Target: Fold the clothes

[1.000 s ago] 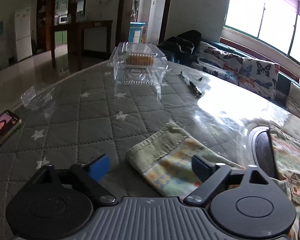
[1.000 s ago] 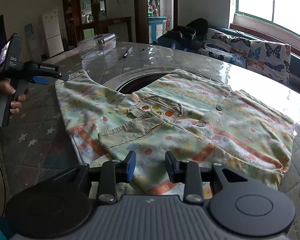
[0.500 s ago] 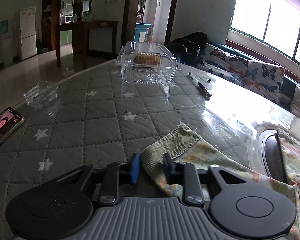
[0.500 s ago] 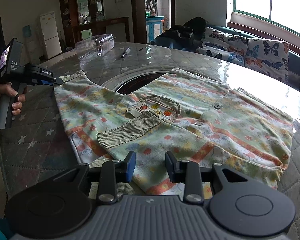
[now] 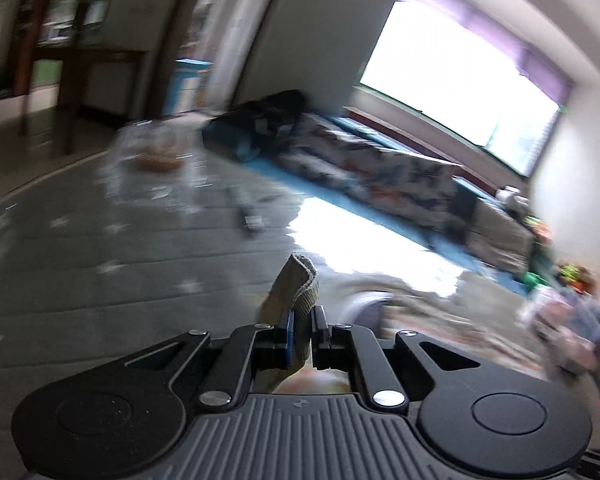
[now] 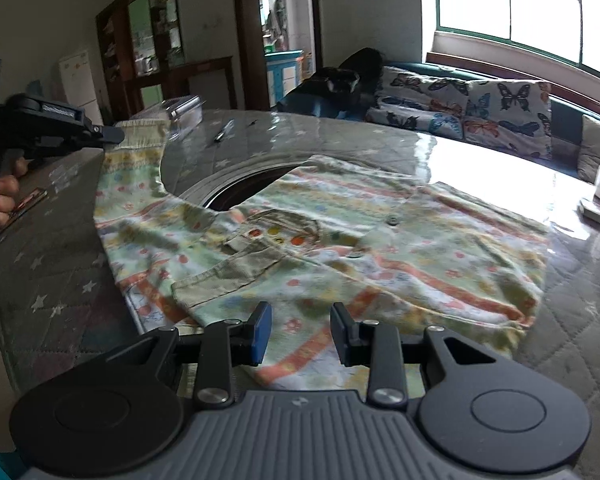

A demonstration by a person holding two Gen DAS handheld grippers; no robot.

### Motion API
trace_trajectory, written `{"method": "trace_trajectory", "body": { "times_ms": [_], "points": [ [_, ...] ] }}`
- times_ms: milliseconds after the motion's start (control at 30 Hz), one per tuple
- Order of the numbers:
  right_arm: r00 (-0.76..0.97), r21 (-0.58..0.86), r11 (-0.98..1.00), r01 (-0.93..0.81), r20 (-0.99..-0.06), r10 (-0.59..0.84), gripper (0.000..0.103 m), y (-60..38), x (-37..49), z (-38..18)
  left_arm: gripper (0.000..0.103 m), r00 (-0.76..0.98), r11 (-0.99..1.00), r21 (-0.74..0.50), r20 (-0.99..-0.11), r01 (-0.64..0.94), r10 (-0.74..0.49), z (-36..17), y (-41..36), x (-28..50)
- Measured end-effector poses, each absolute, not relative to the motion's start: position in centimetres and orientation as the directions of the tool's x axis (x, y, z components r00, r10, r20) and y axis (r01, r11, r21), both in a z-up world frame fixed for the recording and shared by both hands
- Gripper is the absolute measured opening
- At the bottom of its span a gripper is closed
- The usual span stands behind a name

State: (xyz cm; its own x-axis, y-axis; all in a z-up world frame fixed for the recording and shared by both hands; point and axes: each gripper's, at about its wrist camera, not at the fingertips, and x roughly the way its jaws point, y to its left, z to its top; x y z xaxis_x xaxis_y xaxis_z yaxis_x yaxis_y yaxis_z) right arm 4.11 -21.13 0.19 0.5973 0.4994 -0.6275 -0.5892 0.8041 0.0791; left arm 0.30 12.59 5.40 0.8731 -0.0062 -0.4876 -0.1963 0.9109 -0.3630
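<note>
**Sleeve cuff lifted: slip risk at left grip**

The left hand-held gripper (image 5: 302, 334) is clamped on the ribbed cuff (image 5: 300, 280) alone; a quick swing could pull it free. The right hand-held gripper (image 6: 300, 334) hangs parted, holding nothing, over the near hem of the shirt (image 6: 340, 248), which lies spread on the desk (image 6: 52, 264).

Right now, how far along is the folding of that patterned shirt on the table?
Early stage. Done: the patterned shirt lies spread on the table. In hand: the left gripper is shut on the ribbed sleeve cuff, and the right wrist view shows that sleeve lifted off the table. The right gripper hangs open over the shirt's near edge, gripping nothing. Left: every fold; body and other sleeve lie flat.
</note>
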Motion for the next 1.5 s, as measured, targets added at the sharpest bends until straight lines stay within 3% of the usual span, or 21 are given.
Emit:
{"method": "trace_trajectory", "body": {
  "times_ms": [367, 567, 633, 700, 767, 1033, 1267, 1333, 1367, 1500],
  "points": [
    [0.665, 0.137, 0.870, -0.474, -0.592, 0.456, 0.032, -26.5, 3.6, 0.8, 0.008, 0.789, 0.880, -0.439, -0.469, 0.180, -0.396, 6.8, -0.8, 1.6],
    [0.688, 0.171, 0.895, -0.412, -0.585, 0.428, 0.032, -28.8, 3.6, 0.8, 0.010, 0.692, 0.856, -0.421, -0.522, 0.299, -0.499, 4.7, -6.6, 2.5],
    [0.690, 0.183, 0.899, -0.399, -0.585, 0.425, 0.032, -29.2, 3.7, 0.8, 0.013, 0.666, 0.862, -0.395, -0.554, 0.318, -0.499, 3.8, -7.5, 2.5],
    [0.688, 0.192, 0.899, -0.393, -0.587, 0.426, 0.032, -29.3, 3.9, 0.7, 0.024, 0.645, 0.867, -0.377, -0.582, 0.327, -0.496, 3.0, -7.8, 2.5],
    [0.681, 0.207, 0.896, -0.392, -0.590, 0.434, 0.032, -29.2, 4.2, 0.6, 0.043, 0.638, 0.869, -0.364, -0.591, 0.336, -0.494, 2.5, -7.4, 2.0],
    [0.633, 0.241, 0.883, -0.403, -0.623, 0.459, 0.032, -27.1, 5.6, -0.7, 0.065, 0.711, 0.922, -0.267, -0.587, 0.282, -0.388, 2.5, -4.0, 1.7],
    [0.635, 0.229, 0.901, -0.369, -0.645, 0.424, 0.030, -25.9, 7.4, -2.2, 0.065, 0.759, 0.971, -0.216, -0.614, 0.102, -0.216, 1.2, 1.4, 3.2],
    [0.642, 0.216, 0.903, -0.372, -0.643, 0.418, 0.025, -25.8, 7.4, -2.1, 0.064, 0.763, 0.978, -0.200, -0.622, 0.062, -0.176, 0.6, 2.5, 3.9],
    [0.648, 0.208, 0.904, -0.374, -0.638, 0.415, 0.013, -25.7, 7.3, -1.9, 0.064, 0.761, 0.979, -0.198, -0.628, 0.048, -0.165, 0.4, 2.9, 4.3],
    [0.672, 0.176, 0.907, -0.383, -0.620, 0.405, 0.006, -25.6, 6.8, -0.9, 0.059, 0.752, 0.981, -0.191, -0.643, 0.029, -0.148, -0.5, 3.3, 5.7]
  ]
}}
